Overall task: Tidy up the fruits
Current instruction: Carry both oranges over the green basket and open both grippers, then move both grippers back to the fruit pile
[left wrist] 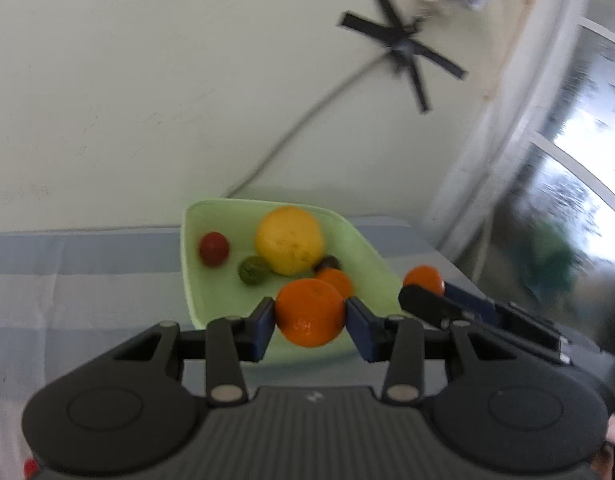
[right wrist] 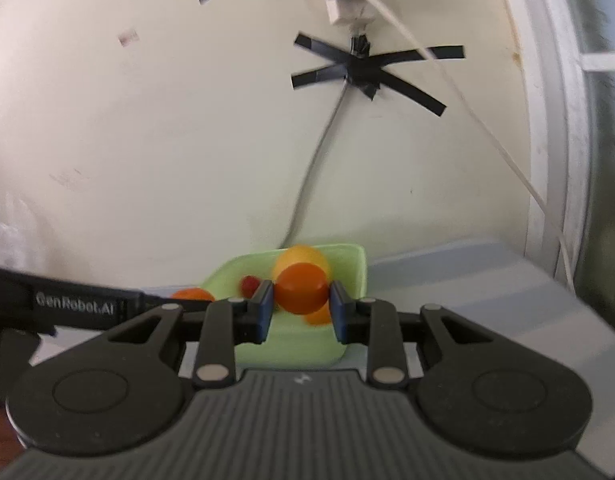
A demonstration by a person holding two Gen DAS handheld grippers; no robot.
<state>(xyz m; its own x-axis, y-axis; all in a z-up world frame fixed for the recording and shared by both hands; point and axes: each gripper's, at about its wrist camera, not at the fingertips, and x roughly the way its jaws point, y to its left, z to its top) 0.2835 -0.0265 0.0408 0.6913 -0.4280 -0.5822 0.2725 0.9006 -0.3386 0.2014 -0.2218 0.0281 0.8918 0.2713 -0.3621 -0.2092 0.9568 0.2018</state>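
A light green tray (left wrist: 195,280) sits on the striped cloth by the wall. It holds a big yellow fruit (left wrist: 289,240), a red fruit (left wrist: 213,249), a small green fruit (left wrist: 252,270), a dark fruit (left wrist: 326,262) and an orange (left wrist: 336,280). My left gripper (left wrist: 309,312) is shut on an orange (left wrist: 309,312) above the tray's near edge. My right gripper (right wrist: 300,300) is shut on another orange (right wrist: 300,289) over the tray (right wrist: 355,276). In the left wrist view, the right gripper (left wrist: 427,292) shows beside the tray with its orange (left wrist: 424,278).
A cable (left wrist: 307,120) runs down the pale wall from black tape strips (left wrist: 403,46). A white window frame (left wrist: 507,160) stands at the right. The table's right edge (right wrist: 567,300) lies near the tray. A red item (left wrist: 29,467) sits at the lower left.
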